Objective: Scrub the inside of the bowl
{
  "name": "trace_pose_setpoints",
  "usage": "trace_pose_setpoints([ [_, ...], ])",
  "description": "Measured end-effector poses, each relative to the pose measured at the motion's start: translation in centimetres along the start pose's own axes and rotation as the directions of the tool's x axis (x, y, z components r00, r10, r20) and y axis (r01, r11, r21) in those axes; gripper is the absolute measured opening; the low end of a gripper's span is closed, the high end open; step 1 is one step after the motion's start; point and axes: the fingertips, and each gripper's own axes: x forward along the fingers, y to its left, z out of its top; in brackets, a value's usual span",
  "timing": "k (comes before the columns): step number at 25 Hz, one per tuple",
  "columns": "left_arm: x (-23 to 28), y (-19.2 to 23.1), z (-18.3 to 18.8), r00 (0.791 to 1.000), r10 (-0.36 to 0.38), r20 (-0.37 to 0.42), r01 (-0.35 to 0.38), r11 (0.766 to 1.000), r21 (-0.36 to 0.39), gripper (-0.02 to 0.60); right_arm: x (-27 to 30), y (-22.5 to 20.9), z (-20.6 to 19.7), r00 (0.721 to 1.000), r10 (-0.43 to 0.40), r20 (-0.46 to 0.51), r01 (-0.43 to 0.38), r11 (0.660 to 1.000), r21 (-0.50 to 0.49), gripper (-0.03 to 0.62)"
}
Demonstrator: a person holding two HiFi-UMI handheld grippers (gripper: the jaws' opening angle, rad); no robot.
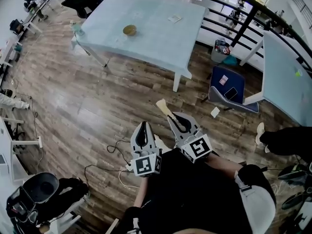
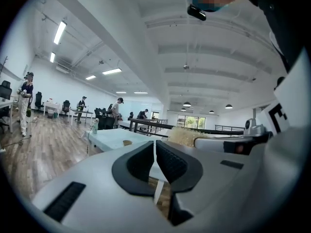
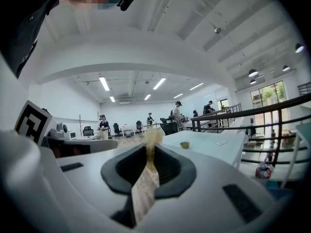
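- The left gripper and the right gripper are held close to the person's body, side by side and near each other, both pointing toward the table.
- A wide stretch of bare wooden floor lies open between the person and the table's near edge.
- Loose cables trail on the floor just to the left of the left gripper.
- A blue chair stands off the table's near right corner, between it and a second table at the right.
- A dark railing runs along the far side, behind both tables.
- The left gripper's jaws are closed to a thin slit, with nothing between them.
- The right gripper's jaws are clamped on the wooden handle of a brush, whose pale bristle end juts out past the jaw tips.
- The bowl sits upright on the table, toward its left half, well apart from both grippers and clear of every edge.
- From here it cannot be told whether anything is in the bowl.
- A small bin stands on the floor by the railing, holding mixed items too small to name.
- A flat card lies on the table, to the right of the bowl and well apart from it.
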Motion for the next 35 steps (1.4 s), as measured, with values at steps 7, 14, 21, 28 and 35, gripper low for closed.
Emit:
trace_pose_setpoints([
  [7, 3.0, 5.1, -0.4, 0.999, 0.0, -0.047, -0.003, 0.998, -0.064, 0.026, 5.6, 0.5, 0.4, 0.999, -0.039, -0.011, 0.038, 0.999, -0.014, 0.051],
  [14, 9.3, 11.7, 2.8, 0.998, -0.068, -0.018, 0.067, 0.997, -0.031, 0.026, 13.8, 2.1, 2.2, 0.998, -0.064, 0.016, 0.065, 0.997, -0.05, 0.051],
  [21, 12.9, 19.2, 5.9, 0.997, -0.07, 0.029, 0.071, 0.997, -0.023, 0.025, 21.8, 3.9, 3.0, 0.997, -0.08, 0.02, 0.08, 0.996, -0.039, 0.051],
  [28, 12.8, 26.3, 4.6, 1.0, -0.012, -0.018, 0.011, 0.999, -0.05, 0.025, 27.5, 7.5, 1.4, 1.0, -0.03, -0.009, 0.03, 0.999, -0.043, 0.051],
  [35, 14.7, 29.8, 4.7, 0.999, -0.004, -0.036, 0.002, 0.998, -0.059, 0.025, 32.0, 8.0, 1.3, 0.999, -0.023, -0.033, 0.022, 0.999, -0.037, 0.051],
])
